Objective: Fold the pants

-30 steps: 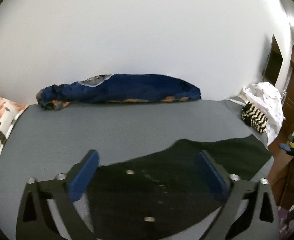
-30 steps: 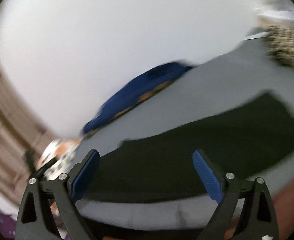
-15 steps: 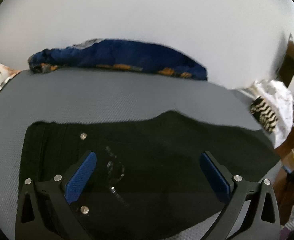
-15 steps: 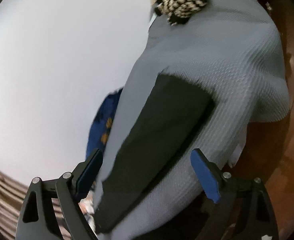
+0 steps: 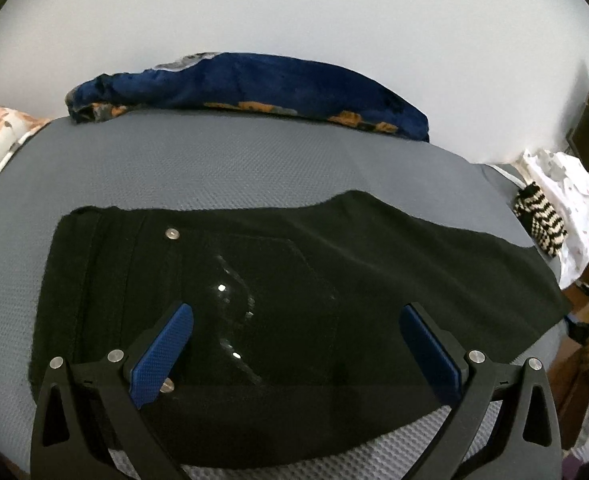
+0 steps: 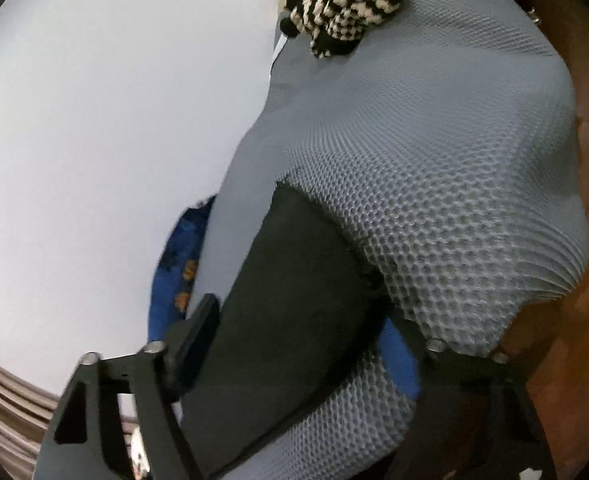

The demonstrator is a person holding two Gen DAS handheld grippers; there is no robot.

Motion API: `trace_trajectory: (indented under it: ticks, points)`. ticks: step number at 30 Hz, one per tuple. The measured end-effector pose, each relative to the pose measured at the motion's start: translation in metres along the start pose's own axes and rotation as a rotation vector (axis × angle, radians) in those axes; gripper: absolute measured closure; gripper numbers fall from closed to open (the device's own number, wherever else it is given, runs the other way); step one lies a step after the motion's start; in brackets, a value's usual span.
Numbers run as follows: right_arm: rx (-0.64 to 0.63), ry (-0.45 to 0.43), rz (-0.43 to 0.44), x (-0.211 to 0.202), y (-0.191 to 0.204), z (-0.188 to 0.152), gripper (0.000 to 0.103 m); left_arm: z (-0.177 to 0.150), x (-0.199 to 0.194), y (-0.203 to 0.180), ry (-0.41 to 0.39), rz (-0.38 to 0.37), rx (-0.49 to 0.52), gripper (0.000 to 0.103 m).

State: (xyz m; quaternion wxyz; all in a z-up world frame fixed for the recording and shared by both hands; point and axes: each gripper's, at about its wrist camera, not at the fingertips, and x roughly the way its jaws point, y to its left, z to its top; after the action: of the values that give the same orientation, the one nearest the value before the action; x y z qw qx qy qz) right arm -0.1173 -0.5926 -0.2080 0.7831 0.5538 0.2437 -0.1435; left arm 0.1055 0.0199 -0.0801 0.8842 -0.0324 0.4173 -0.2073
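pants [image 5: 294, 280] lying flat on the grey bed [image 5: 214, 168], not folded yet | left claw [image 5: 294, 344] wide over the waist | right claw [image 6: 298, 344] closing around the hem, nothing pinched

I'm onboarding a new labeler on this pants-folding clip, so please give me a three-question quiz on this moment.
1. True or false: the left gripper is clamped shut on the black pants.
2. Which end of the pants lies between the right gripper's fingers? A) waistband B) leg hem C) neither
3. Fill in: the rolled blue blanket lies along the far edge of the grey mattress, against the ____.

Key:
1. False: its jaws stand wide open over the pants.
2. B: the leg hem, jaws just closing around it, not yet pressing.
3. Wall.
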Motion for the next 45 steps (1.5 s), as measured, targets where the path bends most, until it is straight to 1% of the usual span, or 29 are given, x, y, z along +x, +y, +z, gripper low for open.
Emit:
trace_trajectory:
  ticks: [1, 2, 3, 4, 5, 7, 9, 12, 14, 17, 20, 23, 26, 27, 29, 31, 32, 33, 35, 37, 39, 41, 45]
  points:
    - [-0.012, 0.002, -0.022, 0.002, 0.002, 0.001, 0.043, 0.001, 0.001, -0.001, 0.005, -0.001, 0.000, 0.001]
    - [-0.025, 0.008, -0.049, 0.004, 0.004, 0.002, 0.048, 0.000, 0.002, -0.003, 0.015, -0.002, 0.002, 0.001]
    - [-0.041, 0.011, -0.083, 0.005, 0.005, 0.003, 0.062, -0.001, 0.004, -0.006, 0.032, -0.002, 0.006, 0.001]
    - [-0.051, 0.027, -0.107, 0.007, 0.004, 0.003, 0.094, -0.001, 0.006, -0.007, 0.042, -0.002, 0.008, 0.001]
    - [-0.044, 0.053, -0.130, 0.010, -0.002, 0.003, 0.094, -0.001, 0.008, -0.010, 0.056, -0.003, 0.012, 0.001]
    - [-0.029, 0.039, -0.111, 0.007, -0.005, 0.002, 0.096, -0.002, 0.008, -0.013, 0.062, -0.003, 0.020, 0.001]
    - [-0.066, 0.020, -0.117, 0.001, 0.005, 0.000, 0.096, -0.002, 0.004, -0.015, 0.058, -0.001, 0.029, 0.001]
    - [-0.089, -0.005, -0.096, -0.008, 0.023, -0.001, 0.095, 0.001, -0.005, -0.013, 0.043, -0.008, 0.027, 0.001]
    - [-0.128, -0.009, -0.083, -0.011, 0.042, -0.001, 0.095, 0.002, -0.011, -0.009, 0.034, -0.011, 0.018, 0.001]
    - [-0.204, 0.009, -0.063, -0.008, 0.078, -0.005, 0.095, -0.002, -0.020, 0.003, 0.023, -0.014, -0.019, 0.001]
    - [-0.287, 0.042, -0.024, -0.002, 0.121, -0.021, 0.095, -0.008, -0.025, 0.016, 0.019, -0.021, -0.073, 0.001]
    - [-0.377, 0.101, 0.035, 0.013, 0.172, -0.054, 0.095, -0.018, -0.028, 0.033, 0.019, -0.033, -0.140, 0.001]
    - [-0.444, 0.168, 0.098, 0.030, 0.208, -0.089, 0.095, -0.025, -0.029, 0.051, 0.023, -0.043, -0.205, 0.001]
    - [-0.477, 0.202, 0.119, 0.040, 0.223, -0.107, 0.095, -0.026, -0.029, 0.055, 0.023, -0.044, -0.219, 0.001]
    - [-0.545, 0.266, 0.131, 0.059, 0.243, -0.142, 0.095, -0.029, -0.031, 0.062, 0.018, -0.047, -0.243, 0.001]
    - [-0.609, 0.337, 0.117, 0.080, 0.254, -0.179, 0.095, -0.034, -0.032, 0.070, 0.016, -0.058, -0.268, 0.001]
    - [-0.621, 0.365, 0.113, 0.089, 0.254, -0.190, 0.095, -0.035, -0.032, 0.072, 0.017, -0.065, -0.274, 0.001]
    - [-0.631, 0.415, 0.105, 0.105, 0.254, -0.211, 0.095, -0.037, -0.031, 0.074, 0.022, -0.073, -0.281, 0.001]
    - [-0.652, 0.474, 0.078, 0.127, 0.251, -0.236, 0.095, -0.039, -0.029, 0.074, 0.029, -0.072, -0.281, 0.001]
    - [-0.678, 0.538, 0.031, 0.148, 0.241, -0.262, 0.095, -0.040, -0.030, 0.073, 0.029, -0.068, -0.264, 0.001]
    - [-0.697, 0.565, -0.001, 0.155, 0.237, -0.275, 0.095, -0.041, -0.031, 0.069, 0.028, -0.064, -0.239, 0.001]
    - [-0.726, 0.584, -0.015, 0.153, 0.236, -0.280, 0.095, -0.041, -0.030, 0.067, 0.028, -0.059, -0.223, 0.001]
    - [-0.737, 0.548, -0.003, 0.147, 0.247, -0.271, 0.095, -0.043, -0.027, 0.066, 0.036, -0.052, -0.210, 0.001]
